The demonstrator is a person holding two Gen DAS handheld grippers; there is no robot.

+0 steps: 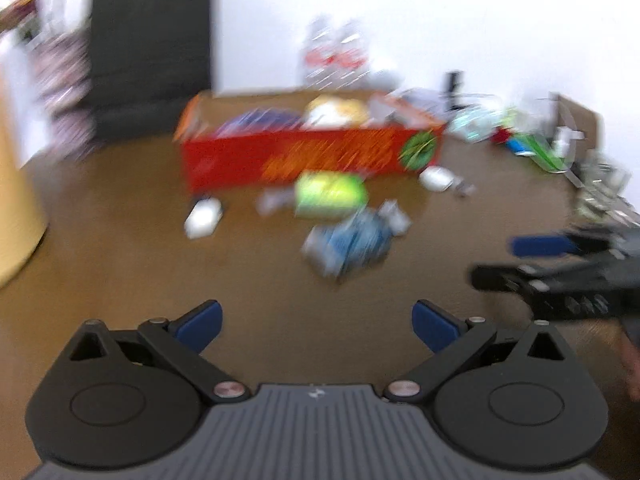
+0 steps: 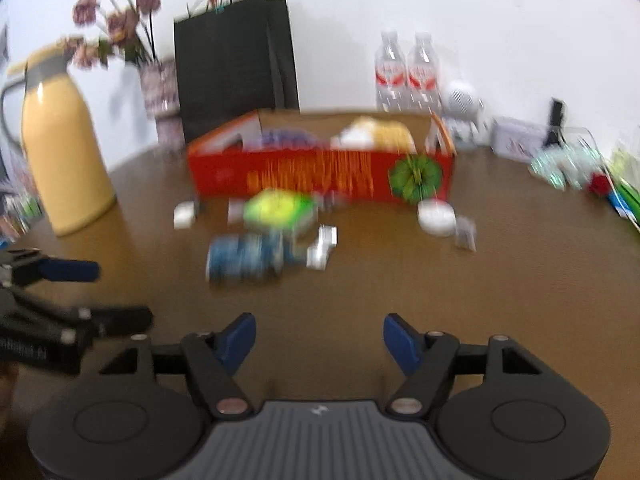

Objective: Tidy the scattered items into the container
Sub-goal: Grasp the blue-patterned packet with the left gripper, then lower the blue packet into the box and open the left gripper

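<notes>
Left gripper (image 1: 316, 326): fingers spread, nothing held. Right gripper (image 2: 319, 340): likewise spread and empty. Scattered items lie on the counter (image 2: 360, 288) just before the red box (image 2: 320, 178): white packet (image 2: 185, 215), green pack (image 2: 278, 210), blue pouch (image 2: 244, 258), white disc (image 2: 436, 216). Risk judged: neighbours nudged during a grasp. Labels unreadable, blurred; box contents partly hidden.

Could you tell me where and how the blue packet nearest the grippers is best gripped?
Probably across its short width, from above. The blue packet lies flat on the table, long axis left to right, clear space on its near side. The open right gripper faces it; blur hides detail.
</notes>
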